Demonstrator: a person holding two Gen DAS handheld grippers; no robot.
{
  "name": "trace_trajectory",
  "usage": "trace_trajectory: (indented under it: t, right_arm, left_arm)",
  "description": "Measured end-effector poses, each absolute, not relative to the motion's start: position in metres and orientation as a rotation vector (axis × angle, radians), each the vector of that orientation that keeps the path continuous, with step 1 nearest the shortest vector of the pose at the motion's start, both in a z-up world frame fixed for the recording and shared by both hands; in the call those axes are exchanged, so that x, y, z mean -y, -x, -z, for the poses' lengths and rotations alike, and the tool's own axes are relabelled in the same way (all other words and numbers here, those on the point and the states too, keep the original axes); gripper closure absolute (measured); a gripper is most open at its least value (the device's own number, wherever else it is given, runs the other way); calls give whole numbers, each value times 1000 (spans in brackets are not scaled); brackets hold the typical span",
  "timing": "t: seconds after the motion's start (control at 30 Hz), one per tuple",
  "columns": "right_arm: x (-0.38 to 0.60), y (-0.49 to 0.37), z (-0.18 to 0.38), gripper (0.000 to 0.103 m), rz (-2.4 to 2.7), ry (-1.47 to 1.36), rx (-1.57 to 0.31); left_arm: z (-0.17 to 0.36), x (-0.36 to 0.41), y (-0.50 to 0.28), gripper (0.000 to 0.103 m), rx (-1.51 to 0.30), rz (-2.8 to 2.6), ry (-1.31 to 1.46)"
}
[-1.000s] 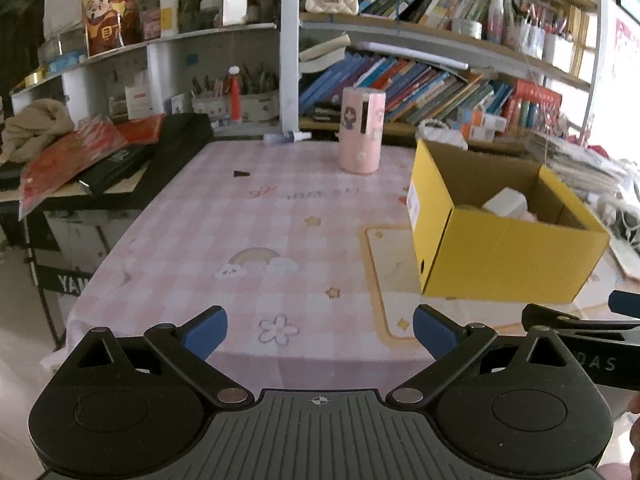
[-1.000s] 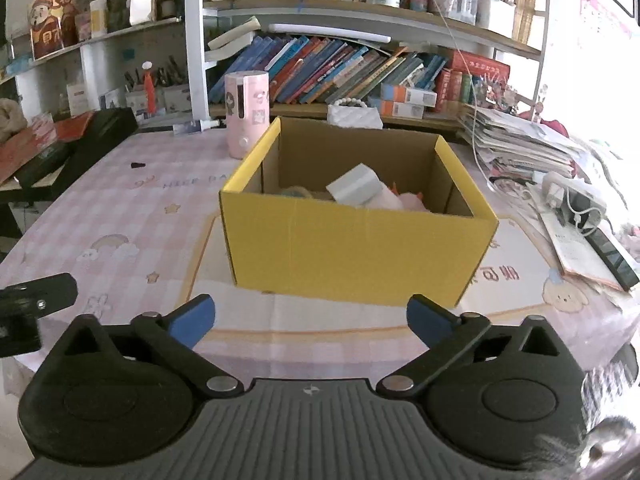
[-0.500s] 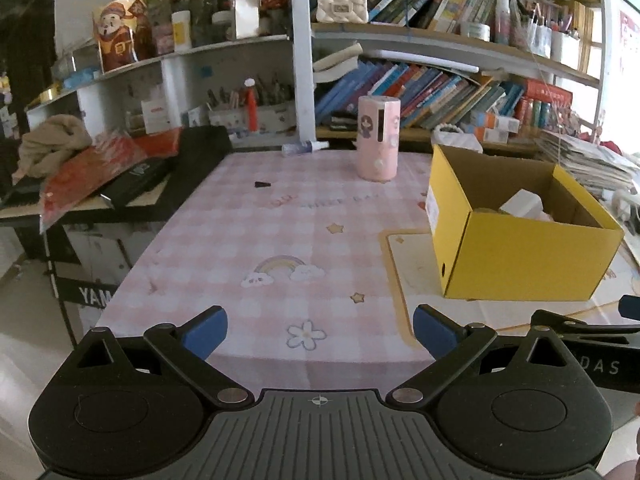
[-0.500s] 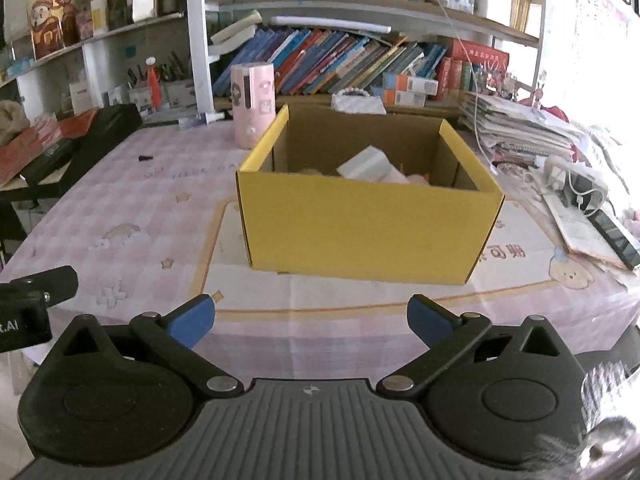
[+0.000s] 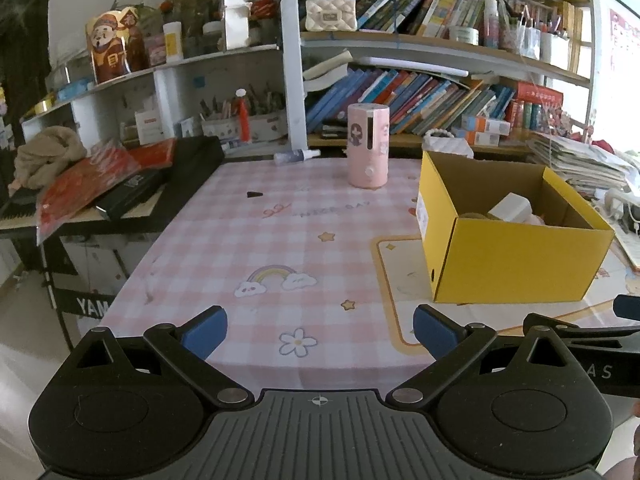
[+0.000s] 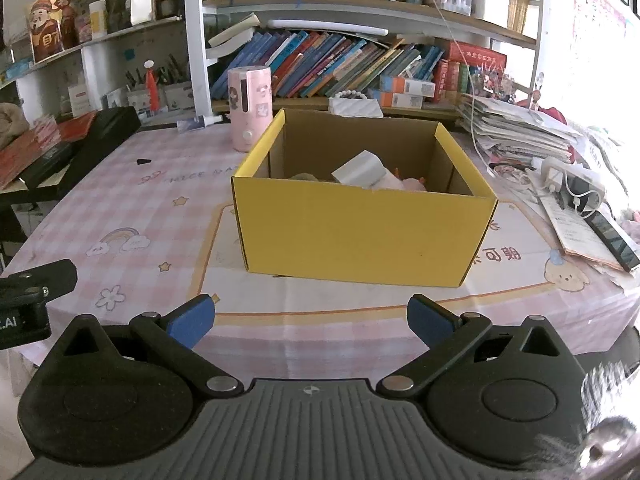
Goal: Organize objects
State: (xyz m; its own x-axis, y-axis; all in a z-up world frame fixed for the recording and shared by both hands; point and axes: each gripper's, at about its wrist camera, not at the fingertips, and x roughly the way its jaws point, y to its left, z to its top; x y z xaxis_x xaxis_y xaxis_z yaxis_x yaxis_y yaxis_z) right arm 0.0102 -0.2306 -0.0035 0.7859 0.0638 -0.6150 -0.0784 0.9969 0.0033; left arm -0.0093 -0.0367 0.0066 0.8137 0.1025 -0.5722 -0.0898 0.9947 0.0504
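Bookshelves (image 6: pixel 360 60) crowd the wall behind a counter (image 5: pixel 280 240) under a pink checked cloth; the left gripper (image 5: pixel 320 330) hovers at the near edge, its blue fingers (image 5: pixel 202 330) spread wide and empty; the right gripper (image 6: pixel 310 320) is likewise spread wide and holding nothing, facing a yellow box (image 6: pixel 360 232); inside it lies a white block (image 6: pixel 358 170) among other items; a pink canister (image 5: pixel 368 146) stands upright beyond, apart from the box.
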Motion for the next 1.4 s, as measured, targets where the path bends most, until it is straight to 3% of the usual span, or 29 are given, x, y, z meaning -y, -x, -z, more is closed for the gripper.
trace_trajectory:
  t: [1.4]
  right_arm:
    - [214,-7,13,0,-102,51,-703]
  left_arm:
    - [4,35,14,2,-662,-111,-66]
